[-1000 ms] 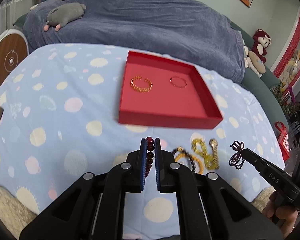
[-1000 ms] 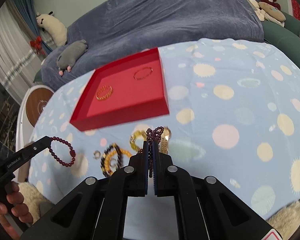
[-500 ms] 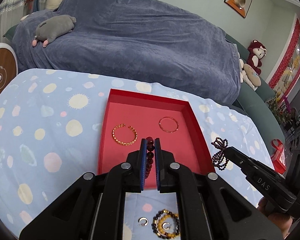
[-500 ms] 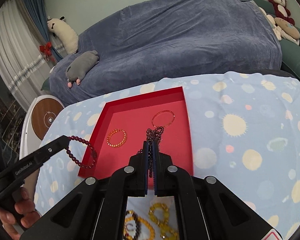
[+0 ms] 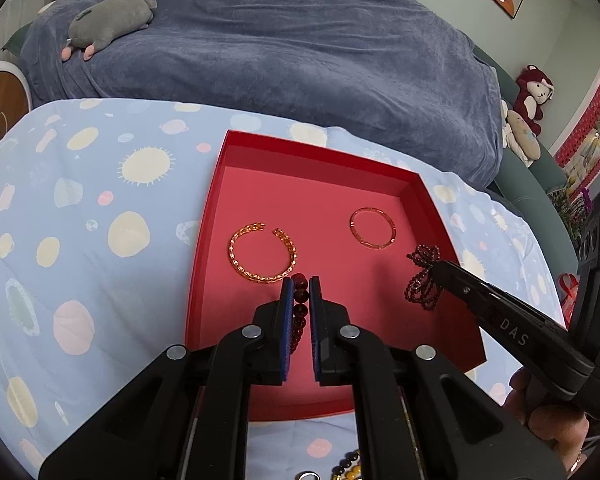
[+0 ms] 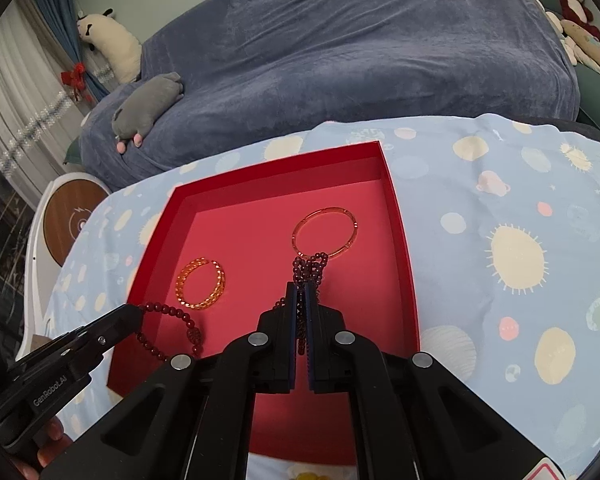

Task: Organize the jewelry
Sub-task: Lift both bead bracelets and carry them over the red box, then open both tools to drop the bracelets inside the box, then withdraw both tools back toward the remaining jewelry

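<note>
A red tray (image 5: 432, 196) (image 6: 404, 240) lies on the spotted blue cloth. A gold chain bracelet (image 5: 263, 253) (image 6: 201, 283) and a thin orange bangle (image 5: 372, 227) (image 6: 324, 231) lie in it. My left gripper (image 5: 299, 285) is shut on a dark red bead bracelet (image 5: 299, 308) (image 6: 172, 330) and holds it over the tray's front left. My right gripper (image 6: 300, 289) is shut on a bunched small-bead dark red strand (image 6: 310, 266) (image 5: 422, 278) over the tray's right half.
More loose jewelry (image 5: 346, 470) lies on the cloth in front of the tray. A blue-covered sofa (image 5: 280, 40) with a grey plush (image 5: 108, 20) stands behind. A round wooden board (image 6: 74, 220) is at the left.
Both grippers have moved forward from the loose jewelry pile to above the tray, each carrying its bead strand. The tray now looks larger and closer.
</note>
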The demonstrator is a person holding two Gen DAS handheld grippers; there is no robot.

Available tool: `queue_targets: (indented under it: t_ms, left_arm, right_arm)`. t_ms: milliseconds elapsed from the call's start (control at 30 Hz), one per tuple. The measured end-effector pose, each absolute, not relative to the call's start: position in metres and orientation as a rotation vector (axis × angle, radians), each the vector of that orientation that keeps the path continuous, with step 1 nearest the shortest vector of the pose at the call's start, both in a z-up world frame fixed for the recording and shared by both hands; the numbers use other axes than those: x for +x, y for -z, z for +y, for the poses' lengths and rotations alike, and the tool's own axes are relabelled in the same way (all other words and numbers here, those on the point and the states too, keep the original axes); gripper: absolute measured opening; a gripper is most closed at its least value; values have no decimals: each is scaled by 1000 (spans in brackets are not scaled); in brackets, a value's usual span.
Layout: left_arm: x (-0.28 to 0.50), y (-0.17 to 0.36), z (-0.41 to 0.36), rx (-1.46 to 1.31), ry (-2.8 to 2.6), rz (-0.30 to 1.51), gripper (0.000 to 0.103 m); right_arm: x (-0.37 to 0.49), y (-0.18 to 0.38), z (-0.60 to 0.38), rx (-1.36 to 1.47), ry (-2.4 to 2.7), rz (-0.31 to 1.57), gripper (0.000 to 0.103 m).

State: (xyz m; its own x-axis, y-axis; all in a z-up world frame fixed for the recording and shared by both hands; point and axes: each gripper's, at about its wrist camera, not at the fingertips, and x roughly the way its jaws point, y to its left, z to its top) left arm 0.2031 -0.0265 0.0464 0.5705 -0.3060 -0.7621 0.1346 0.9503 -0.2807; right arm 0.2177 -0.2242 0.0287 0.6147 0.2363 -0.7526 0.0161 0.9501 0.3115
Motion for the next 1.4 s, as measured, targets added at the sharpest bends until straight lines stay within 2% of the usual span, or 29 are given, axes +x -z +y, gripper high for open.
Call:
queue_targets:
  t_ms: [300,333,467,633,1167,1267,1400]
  left_arm:
    - [211,-33,-25,-185,249,949,8]
    - [211,-32,-25,-187,248,950,8]
    - [209,-32,-21,-209,239,946,9]
    - [203,-41,-18,-212,219,911,30]
    - [154,-72,-10,-204,233,868,31]
    - [139,-70,-7,-198,229,876,31]
    - [119,-63,-3,-210,228,901,31]
  right_arm:
    - [227,-13,-222,272,-120,933,5]
    - [226,-14,-221,260,-120,925,9]
    - [225,-16,-218,221,-113,921,10]
    - [219,-20,-217,209,-111,916,10]
    - [160,-59,-233,214,-90,859,11]
    - [141,-61,-240,213,-76,857,21]
    - [112,-55,-246,198,-59,874,22]
